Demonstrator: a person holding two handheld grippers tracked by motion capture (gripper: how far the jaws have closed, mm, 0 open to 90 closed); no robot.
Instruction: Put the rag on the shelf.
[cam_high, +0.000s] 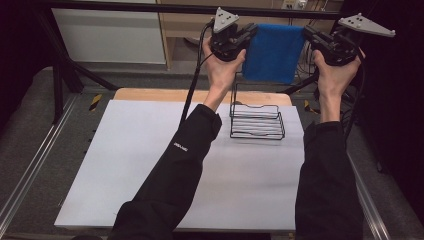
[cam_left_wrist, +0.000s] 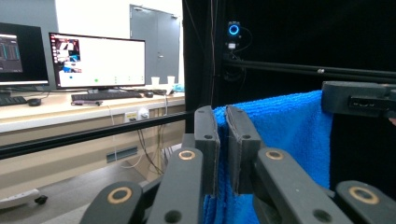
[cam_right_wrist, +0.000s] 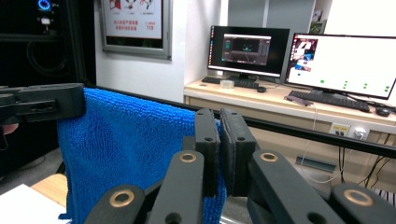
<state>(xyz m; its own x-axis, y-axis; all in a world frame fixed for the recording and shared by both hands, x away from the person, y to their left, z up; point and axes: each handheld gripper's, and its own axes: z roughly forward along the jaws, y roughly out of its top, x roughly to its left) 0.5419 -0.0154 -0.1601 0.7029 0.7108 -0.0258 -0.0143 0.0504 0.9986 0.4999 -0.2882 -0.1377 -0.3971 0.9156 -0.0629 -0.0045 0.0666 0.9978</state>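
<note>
1. The left hand-held gripper (cam_high: 248, 34) is clenched on one top corner of the blue towel (cam_high: 273, 52); the right hand-held gripper (cam_high: 311, 36) grips the other.
2. The towel hangs spread between them — in the air above the table's far edge.
3. The step looks like carrying it to the black wire rack (cam_high: 257, 120) near the far right corner; next, lower it evenly — over the rack's upright bar.

The blue cloth (cam_high: 274, 52) hides the top of the wire rack's (cam_high: 256, 121) upright. In the left gripper view the cloth's lower part is cut off by the bottom edge. The person's sleeves cover parts of the surface (cam_high: 125, 165) toward its near edge.
</note>
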